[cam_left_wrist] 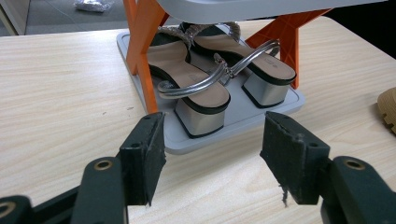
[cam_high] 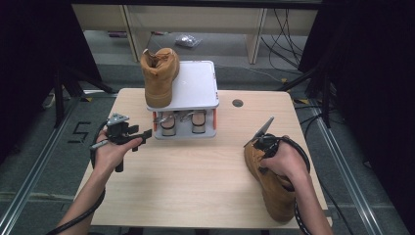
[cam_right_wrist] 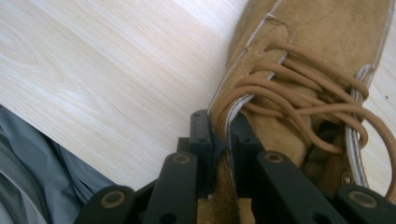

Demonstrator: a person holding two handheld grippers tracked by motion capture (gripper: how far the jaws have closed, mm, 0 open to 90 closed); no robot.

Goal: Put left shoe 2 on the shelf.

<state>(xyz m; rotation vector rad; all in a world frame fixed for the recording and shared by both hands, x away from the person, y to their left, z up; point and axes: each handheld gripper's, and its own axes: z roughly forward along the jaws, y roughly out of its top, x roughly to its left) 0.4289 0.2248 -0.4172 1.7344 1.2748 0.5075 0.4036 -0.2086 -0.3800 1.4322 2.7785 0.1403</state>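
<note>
In the high view, the left hand-held gripper (cam_high: 139, 139) sits at about nine o'clock on the pale wood-grain worktop (cam_high: 195, 186), aimed at three o'clock toward the shoe rack (cam_high: 195, 88). Its jaws stand wide apart with nothing between them; the left gripper view shows their black pads frayed at the edges.

At twelve o'clock, the rack is a grey plastic shelf on orange legs over a grey base tray. A tan suede boot (cam_high: 159, 76) stands upright on the shelf's left part. Beneath the shelf lies a pair of sandals (cam_left_wrist: 210, 79) with silvery straps, tan insoles and blocky metallic heels; their toes are hidden under the shelf.

At about four o'clock on the worktop lies the second boot (cam_high: 274, 188), tan suede with thick matching laces. Its long axis runs from ten o'clock to five o'clock, and the person's right hand (cam_high: 286, 161) covers its upper part. Which end is the toe is hard to make out. The right hand-held gripper (cam_right_wrist: 222, 140) is clamped on the boot's leather edge beside the laces, pads pressing the flap from both sides.
</note>
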